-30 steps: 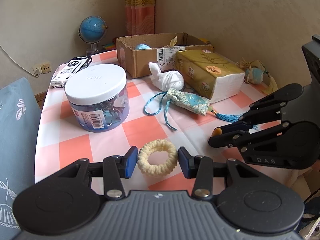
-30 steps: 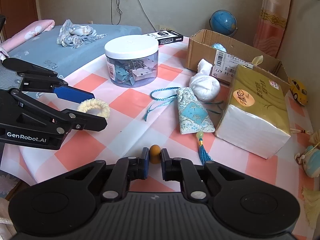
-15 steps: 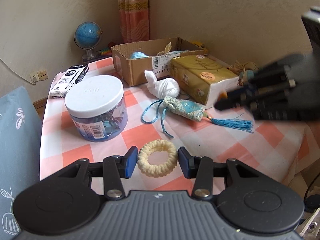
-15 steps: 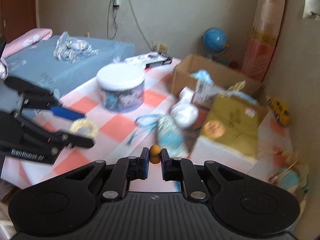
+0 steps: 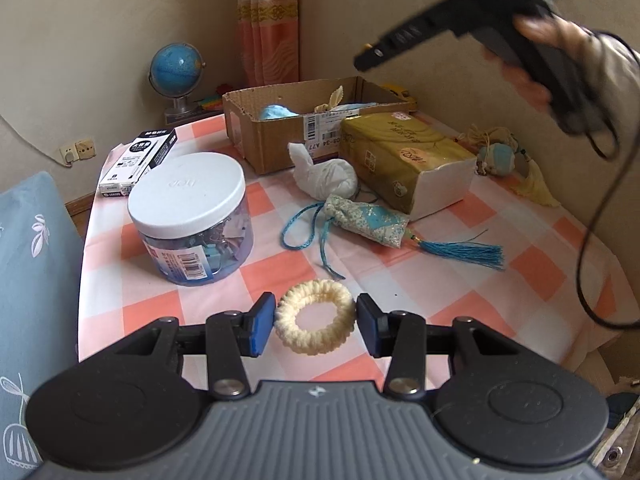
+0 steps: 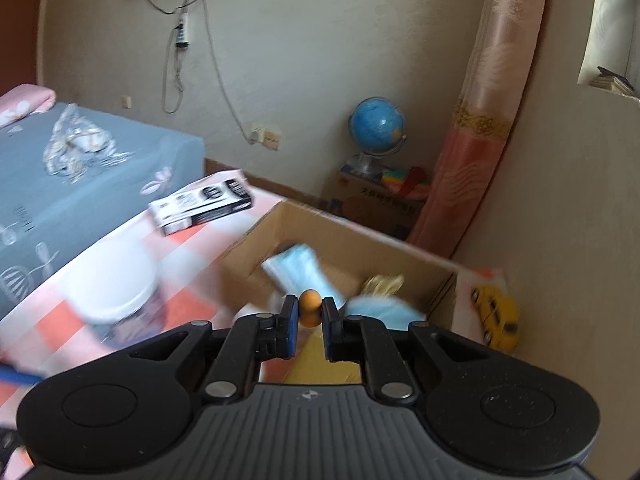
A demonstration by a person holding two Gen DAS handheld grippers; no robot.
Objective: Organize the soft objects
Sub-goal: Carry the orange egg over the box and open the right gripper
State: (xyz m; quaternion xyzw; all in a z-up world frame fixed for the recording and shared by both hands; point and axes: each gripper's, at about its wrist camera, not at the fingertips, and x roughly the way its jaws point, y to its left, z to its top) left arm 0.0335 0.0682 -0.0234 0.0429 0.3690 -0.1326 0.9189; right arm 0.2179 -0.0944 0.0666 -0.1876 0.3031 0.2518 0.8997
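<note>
Right wrist view: the box (image 6: 352, 240) sits at 12 o'clock under your right gripper (image 6: 310, 320), presumably the drop spot; its jaws pinch an orange ball (image 6: 310, 307). Your left gripper (image 5: 316, 322), half open, grips the scrunchie (image 5: 315, 322) by its sides, above the table (image 5: 520, 240).

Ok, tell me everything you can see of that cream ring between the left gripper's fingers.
The cream ring is a soft, knitted-looking hair tie, pale yellow, ribbed all round, with an open centre. It sits between the left gripper's blue-padded fingers, which press its two sides; it keeps its round shape. Behind it shows the checked tablecloth; whether it rests on it I cannot tell.
</note>
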